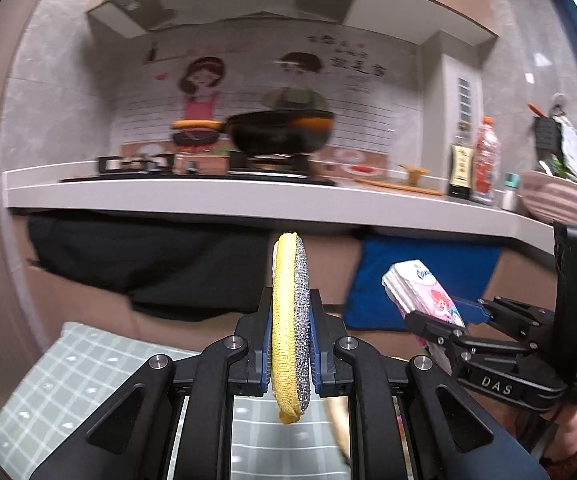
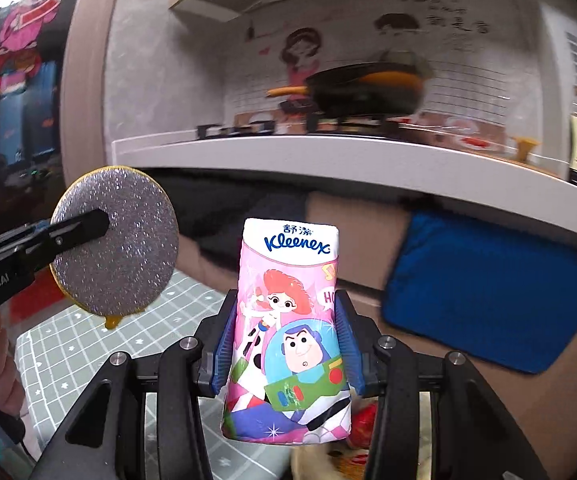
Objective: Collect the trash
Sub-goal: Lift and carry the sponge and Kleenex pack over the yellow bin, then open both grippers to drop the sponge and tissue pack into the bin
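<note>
The round scouring pad, yellow knit on one face and silver glitter mesh on the other (image 1: 290,320), stood on edge, pinched between the blue pads of the left gripper (image 1: 290,344), whose jaws were drawn close together on it. Just to its right, the pink soft pack of Kleenex tissues printed with cartoon figures (image 2: 288,332) stood upright in the right gripper (image 2: 288,344), whose jaws were set wide and clamped on the pack's two sides. Both pieces hung in the air, clear of the green checked mat (image 1: 68,364) below and lower than the grey countertop (image 1: 208,196) ahead, where a black wok (image 1: 280,130) sat on the gas hob.

No bin showed plainly in either view; the blue bag (image 2: 488,288) and the black one (image 1: 128,256) under the counter were likely candidates, though that was a judgement. Carrying well meant keeping both grips firm and the two loads apart. The pad was held near its middle and looked secure; the soft pack could slip or buckle, so it was best kept upright until it was over the opening.
</note>
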A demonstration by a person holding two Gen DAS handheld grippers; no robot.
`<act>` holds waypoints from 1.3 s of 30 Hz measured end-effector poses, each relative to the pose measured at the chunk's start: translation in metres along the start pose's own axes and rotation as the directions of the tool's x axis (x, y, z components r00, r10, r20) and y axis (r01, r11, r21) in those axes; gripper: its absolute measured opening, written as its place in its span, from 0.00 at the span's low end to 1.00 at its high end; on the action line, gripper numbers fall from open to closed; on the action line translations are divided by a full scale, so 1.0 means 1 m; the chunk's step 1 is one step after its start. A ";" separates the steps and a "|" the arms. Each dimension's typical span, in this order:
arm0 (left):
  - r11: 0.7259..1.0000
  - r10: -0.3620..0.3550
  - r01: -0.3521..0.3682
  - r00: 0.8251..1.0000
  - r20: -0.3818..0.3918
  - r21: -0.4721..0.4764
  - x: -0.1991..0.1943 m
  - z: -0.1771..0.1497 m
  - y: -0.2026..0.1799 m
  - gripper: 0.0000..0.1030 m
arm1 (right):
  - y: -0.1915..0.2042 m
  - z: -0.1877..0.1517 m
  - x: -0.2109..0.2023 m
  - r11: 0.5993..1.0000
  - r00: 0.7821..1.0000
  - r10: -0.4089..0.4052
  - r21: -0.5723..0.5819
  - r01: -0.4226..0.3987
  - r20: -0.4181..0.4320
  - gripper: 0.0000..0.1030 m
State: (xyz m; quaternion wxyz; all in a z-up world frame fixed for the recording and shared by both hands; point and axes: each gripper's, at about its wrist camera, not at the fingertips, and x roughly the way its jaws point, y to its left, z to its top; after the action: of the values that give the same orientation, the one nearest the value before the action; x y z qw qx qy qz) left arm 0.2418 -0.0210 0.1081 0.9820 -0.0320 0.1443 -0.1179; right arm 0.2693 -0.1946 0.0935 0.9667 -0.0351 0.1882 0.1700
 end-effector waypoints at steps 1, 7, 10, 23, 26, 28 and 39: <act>1.000 -0.018 0.018 1.000 -0.007 0.006 0.006 -0.001 -0.009 0.15 | -0.010 -0.002 -0.005 1.000 1.000 -0.015 0.015 0.015 0.005 0.42; 0.993 -0.115 0.116 0.992 -0.059 0.027 0.038 -0.015 -0.060 0.15 | -0.056 -0.011 -0.022 0.993 0.997 -0.081 0.083 0.080 0.010 0.42; 0.988 -0.152 0.154 0.984 -0.088 0.017 0.054 -0.022 -0.076 0.15 | -0.075 -0.020 -0.027 0.988 0.994 -0.106 0.109 0.105 0.002 0.42; 0.971 -0.236 0.219 0.932 -0.276 -0.092 0.134 -0.071 -0.098 0.15 | -0.126 -0.064 0.006 0.972 0.987 -0.122 0.190 0.140 -0.107 0.42; 0.968 -0.247 0.220 0.914 -0.323 -0.116 0.152 -0.085 -0.098 0.15 | -0.135 -0.075 0.019 0.967 0.984 -0.115 0.212 0.143 -0.137 0.42; 0.967 -0.251 0.220 0.906 -0.341 -0.127 0.160 -0.092 -0.097 0.15 | -0.140 -0.081 0.026 0.964 0.982 -0.109 0.226 0.143 -0.154 0.42; 0.947 -0.314 0.256 0.868 -0.386 -0.195 0.189 -0.106 -0.094 0.16 | -0.156 -0.102 0.055 0.950 0.971 -0.096 0.270 0.155 -0.220 0.42</act>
State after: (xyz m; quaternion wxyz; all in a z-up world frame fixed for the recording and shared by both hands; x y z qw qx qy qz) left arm 0.3661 -0.1606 -0.0367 0.8965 -0.0948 0.3493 -0.2554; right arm 0.3343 -0.3370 -0.0209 0.9461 0.0752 0.3062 0.0743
